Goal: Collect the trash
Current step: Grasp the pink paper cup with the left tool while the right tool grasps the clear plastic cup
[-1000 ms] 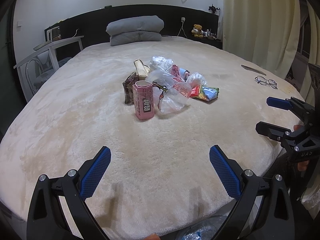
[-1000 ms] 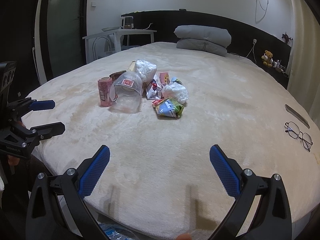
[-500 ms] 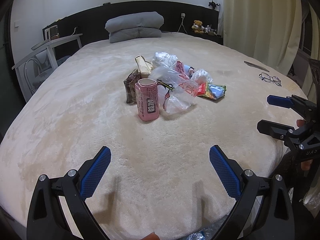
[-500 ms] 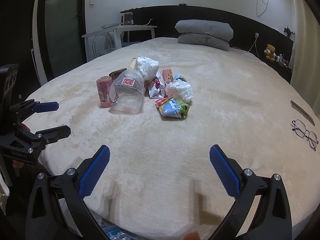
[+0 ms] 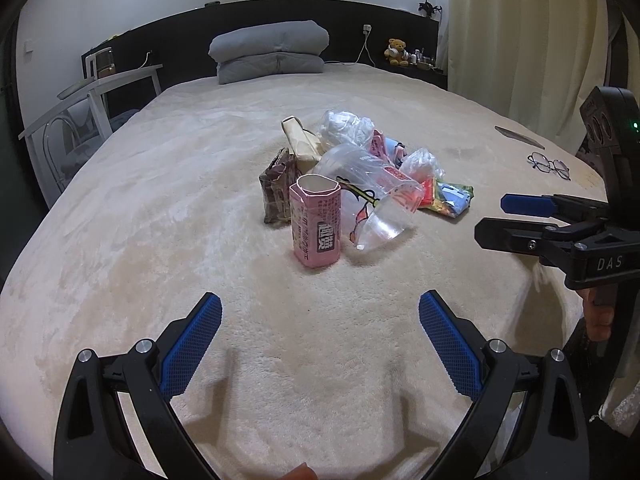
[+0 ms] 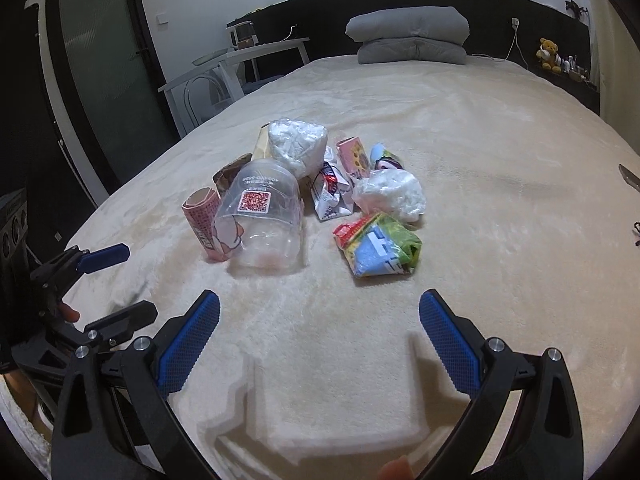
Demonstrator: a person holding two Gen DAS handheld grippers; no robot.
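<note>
trash pile point(image 5: 352, 176) mid-bed point(image 5: 160, 208), untouched | left gripper point(image 5: 320, 340) jaws wide, empty, short of pile | right gripper point(image 6: 320, 336) same | next: pink carton point(image 5: 316, 226) nearest left, upright; straddle its sides, close gently, cup point(image 6: 260, 220) leans against it

"das" on the right hand-held gripper point(image 5: 490, 220).

Ahead of the blue, cross-hatched fingers point(image 5: 192, 344), a cream bed point(image 5: 160, 240) carries a pink carton point(image 5: 316, 226) with dark lettering, a clear plastic container point(image 6: 260, 220) bearing a red code label, a brown wrapper point(image 5: 276, 192), white crumpled bags point(image 6: 390, 194) and a green, blue and red snack packet point(image 6: 380, 248). Grey pillows point(image 5: 270, 50) lie beyond.
</note>
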